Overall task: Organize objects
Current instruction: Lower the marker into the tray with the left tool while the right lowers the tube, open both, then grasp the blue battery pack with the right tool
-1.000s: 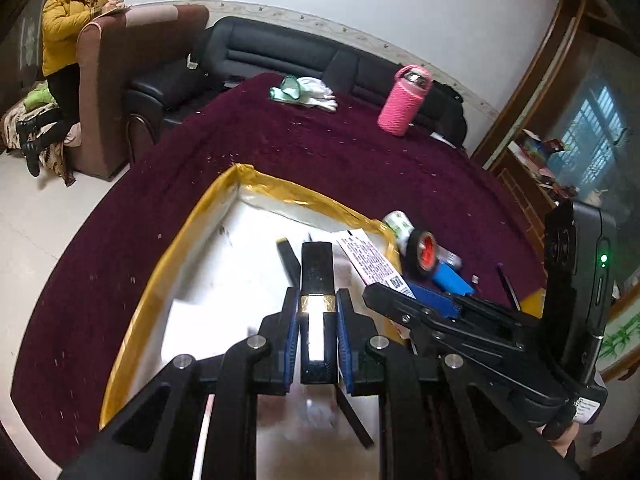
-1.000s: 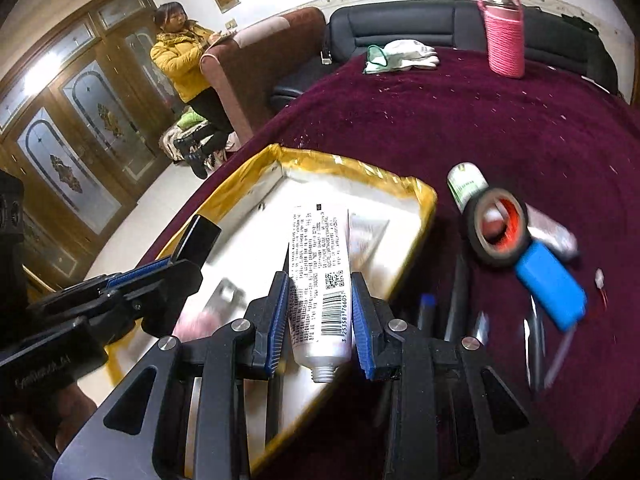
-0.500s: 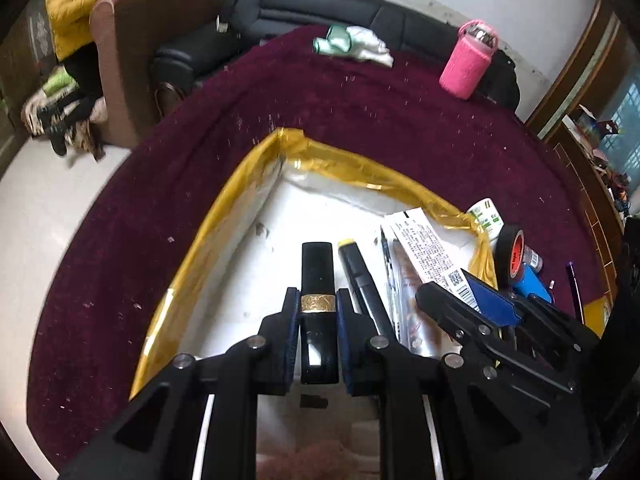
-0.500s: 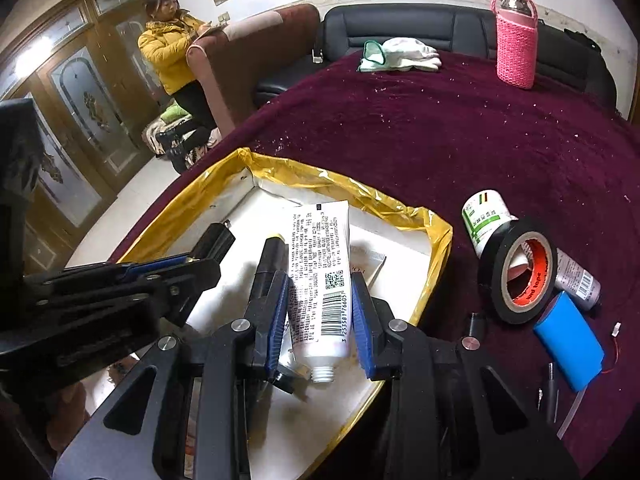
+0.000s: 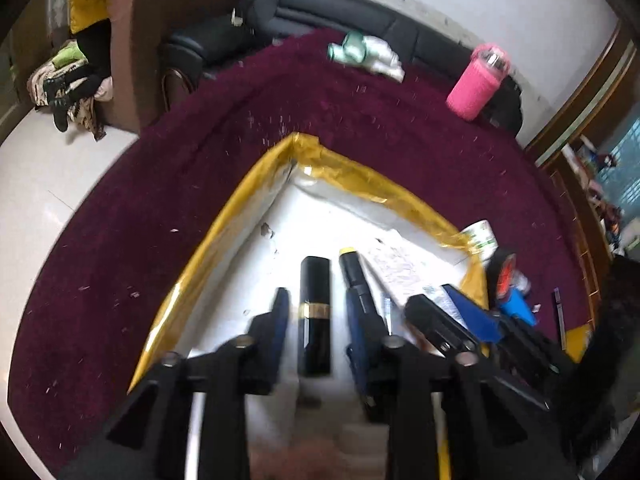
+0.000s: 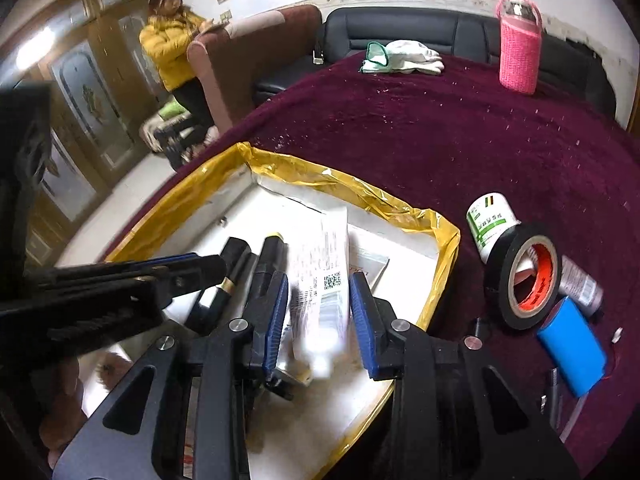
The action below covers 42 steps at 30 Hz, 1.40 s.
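Both claws stand apart – left gripper (image 5: pixel 316 316) around black gold-banded lipstick tube (image 5: pixel 315 314), right gripper (image 6: pixel 319 312) around white printed tube (image 6: pixel 322 276); black marker (image 5: pixel 354 272) just right of the left claw.

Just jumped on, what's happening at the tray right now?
Both grippers are over the gold-edged tray, jaws open, apparently just letting go. The left gripper straddles a black lipstick lying on the tray floor. The right gripper has a white tube between its open jaws, blurred, so whether it has settled is unclear. A black marker lies between the two. The tape roll, blue block and white bottle sit on the maroon cloth, outside the tray.
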### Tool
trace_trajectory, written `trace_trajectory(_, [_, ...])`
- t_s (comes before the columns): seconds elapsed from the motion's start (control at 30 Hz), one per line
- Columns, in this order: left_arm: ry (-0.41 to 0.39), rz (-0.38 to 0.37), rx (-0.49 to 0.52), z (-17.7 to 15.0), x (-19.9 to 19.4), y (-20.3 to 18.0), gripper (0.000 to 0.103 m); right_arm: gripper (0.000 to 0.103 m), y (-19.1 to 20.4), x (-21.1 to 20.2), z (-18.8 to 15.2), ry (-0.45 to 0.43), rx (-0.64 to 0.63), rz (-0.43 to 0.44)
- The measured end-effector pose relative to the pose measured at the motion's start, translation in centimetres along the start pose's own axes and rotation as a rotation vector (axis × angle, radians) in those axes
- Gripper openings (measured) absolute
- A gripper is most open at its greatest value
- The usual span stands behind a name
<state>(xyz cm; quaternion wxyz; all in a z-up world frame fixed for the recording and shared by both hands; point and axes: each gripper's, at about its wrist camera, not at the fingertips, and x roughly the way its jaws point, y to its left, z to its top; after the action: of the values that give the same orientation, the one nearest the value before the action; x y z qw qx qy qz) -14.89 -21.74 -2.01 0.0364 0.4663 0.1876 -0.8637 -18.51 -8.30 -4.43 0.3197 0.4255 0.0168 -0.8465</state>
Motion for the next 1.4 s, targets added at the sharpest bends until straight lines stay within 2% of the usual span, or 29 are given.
trace_trajectory(0.07, [-0.059, -0.022, 0.009, -0.8, -2.3, -0.5, 0.055, 0.032, -0.5, -0.6, 0.0, -0.009, 0.032, 0.046])
trace_trajectory(0.1, [-0.087, -0.029, 0.013, -1.3, -3.3, -0.7, 0.057, 0.034, -0.8, -1.1, 0.0, -0.022, 0.04, 0.065])
trace_trajectory(0.13, [-0.114, -0.036, 0.016, -1.9, -4.3, -1.0, 0.059, 0.036, -0.8, -1.3, 0.0, -0.032, 0.041, 0.078])
trace_trajectory(0.2, [-0.166, -0.06, 0.008, -3.4, -6.2, -1.5, 0.06, 0.049, -0.8, -1.9, 0.0, -0.062, 0.048, 0.101])
trace_trajectory(0.3, [-0.241, -0.071, 0.011, -6.0, -8.5, -2.6, 0.063, 0.049, -0.6, -2.6, 0.1, -0.08, 0.03, 0.138])
trace_trajectory(0.47, [-0.285, -0.085, 0.053, -9.6, -10.6, -4.4, 0.066, 0.049, -1.5, -6.6, -1.0, -0.074, 0.015, 0.159])
trace_trajectory(0.57, [-0.243, -0.136, 0.07, -10.9, -10.2, -5.7, 0.068, 0.049, -3.4, -9.6, -2.8, -0.055, -0.003, 0.145])
trace_trajectory(0.67, [-0.215, -0.161, 0.087, -11.7, -9.2, -7.0, 0.068, 0.048, -6.1, -11.8, -4.5, -0.051, -0.034, 0.058])
trace_trajectory(0.77, [-0.194, -0.196, 0.092, -12.4, -8.6, -7.9, 0.068, 0.048, -9.5, -12.3, -5.4, -0.028, -0.01, -0.021])
trace_trajectory(1.0, [-0.157, -0.215, 0.11, -13.4, -8.0, -8.4, 0.068, 0.048, -14.0, -8.9, -3.5, 0.058, -0.006, -0.119])
trace_trajectory(1.2, [-0.136, -0.223, 0.115, -14.2, -7.9, -8.3, 0.068, 0.048, -15.1, -5.1, -2.5, 0.131, -0.017, -0.127])
trace_trajectory(1.4, [-0.119, -0.231, 0.132, -14.4, -7.4, -9.2, 0.068, 0.034, -15.3, -6.0, -3.5, 0.137, 0.005, -0.138])
